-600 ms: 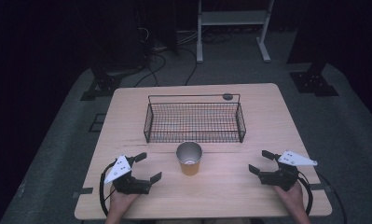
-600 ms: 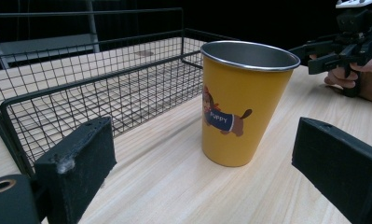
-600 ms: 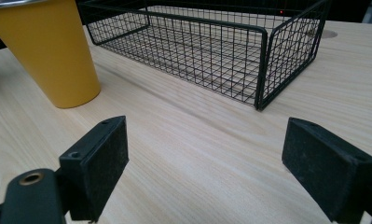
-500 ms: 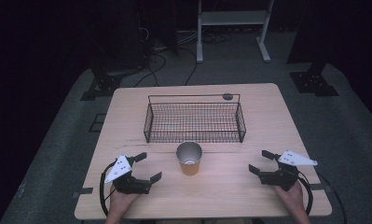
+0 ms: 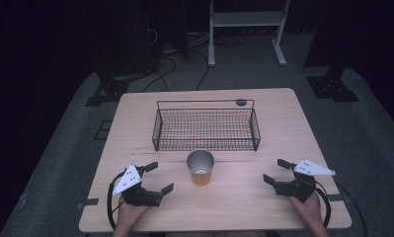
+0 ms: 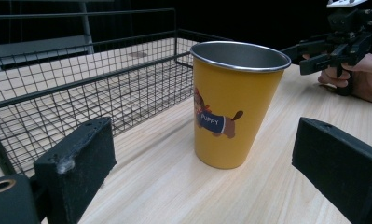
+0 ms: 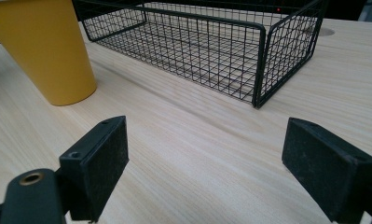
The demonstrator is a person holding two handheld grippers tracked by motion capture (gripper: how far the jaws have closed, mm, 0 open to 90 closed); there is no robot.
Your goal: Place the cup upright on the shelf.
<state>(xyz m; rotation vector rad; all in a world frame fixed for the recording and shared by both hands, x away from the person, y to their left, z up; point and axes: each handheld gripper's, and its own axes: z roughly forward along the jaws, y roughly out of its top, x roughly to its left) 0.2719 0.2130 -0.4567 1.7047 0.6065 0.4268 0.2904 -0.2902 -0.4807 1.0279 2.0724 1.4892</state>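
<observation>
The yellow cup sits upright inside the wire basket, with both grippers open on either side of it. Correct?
Not quite. The cup stands upright on the table in front of the basket, not inside it, as the high view shows. Both grippers, left and right, are open.

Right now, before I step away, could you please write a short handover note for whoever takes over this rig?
Left gripper: open, holding nothing, resting on the table left of the yellow cup.
Right gripper: open, holding nothing, on the table right of the cup.
The cup stands upright just in front of the wire basket; the basket holds nothing.
Done: nothing gripped yet.
Left: probably grasp the cup and place it in the basket.
</observation>
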